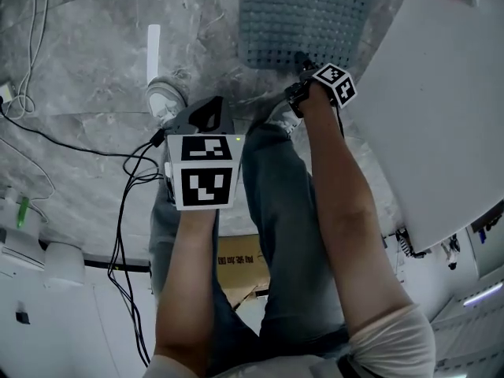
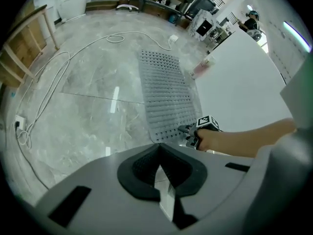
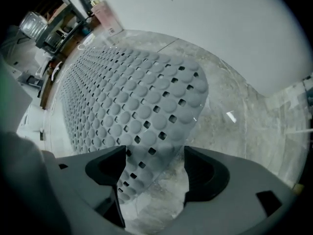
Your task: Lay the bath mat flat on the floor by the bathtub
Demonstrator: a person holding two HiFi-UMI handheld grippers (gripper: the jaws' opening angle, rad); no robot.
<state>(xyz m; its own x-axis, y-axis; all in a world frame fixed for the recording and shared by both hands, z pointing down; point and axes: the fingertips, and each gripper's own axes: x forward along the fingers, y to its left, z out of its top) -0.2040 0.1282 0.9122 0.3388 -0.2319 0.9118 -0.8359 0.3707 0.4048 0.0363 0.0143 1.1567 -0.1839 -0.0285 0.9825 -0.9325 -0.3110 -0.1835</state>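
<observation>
Since the bath mat lies on the floor with its long axis running away from you, along the floor's edge at the bathtub, only its near short end looks unsettled. Your right claw stands spread over that end, with a raised corner of the mat between the jaws, unpinched. Your left claw, pressed together and empty, hangs well back, so the right is probably better placed to flatten it.

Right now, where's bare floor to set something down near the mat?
Widest bare patch: the floor left of the mat, out to the white cable. It's crowded between mat and tub, where a bottle stands, and near the shoe and black cables by the person's legs.
</observation>
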